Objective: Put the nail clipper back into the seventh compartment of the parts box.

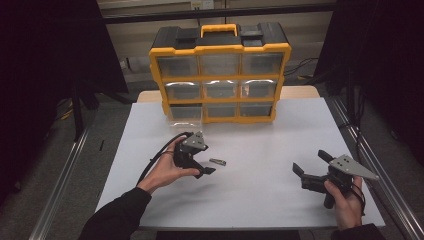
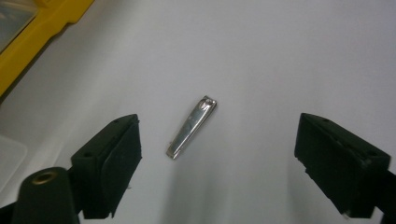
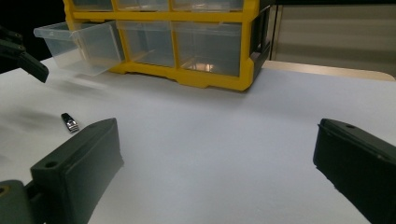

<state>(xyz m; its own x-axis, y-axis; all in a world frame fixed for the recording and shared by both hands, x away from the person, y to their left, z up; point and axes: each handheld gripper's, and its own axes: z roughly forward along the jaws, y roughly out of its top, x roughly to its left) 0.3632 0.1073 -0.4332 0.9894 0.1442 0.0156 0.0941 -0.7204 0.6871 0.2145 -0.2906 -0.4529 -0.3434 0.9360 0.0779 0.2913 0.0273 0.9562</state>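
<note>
From the high view, your left gripper [image 1: 206,167] hovers spread just beside the nail clipper [image 1: 217,161], which lies flat on the white tabletop [image 1: 265,150] in front of the yellow drawer organizer [image 1: 220,75]. In the left gripper view the clipper [image 2: 192,127] lies between the jaws, untouched; thin and slick, it may skid or pivot if one pad lands first. In the right gripper view your right gripper [image 3: 215,172] waits spread over bare tabletop, the pulled-out bottom drawer [image 3: 77,46] open beyond.

Black sleeves; each black tool [image 1: 202,165] bears a grey plate.
</note>
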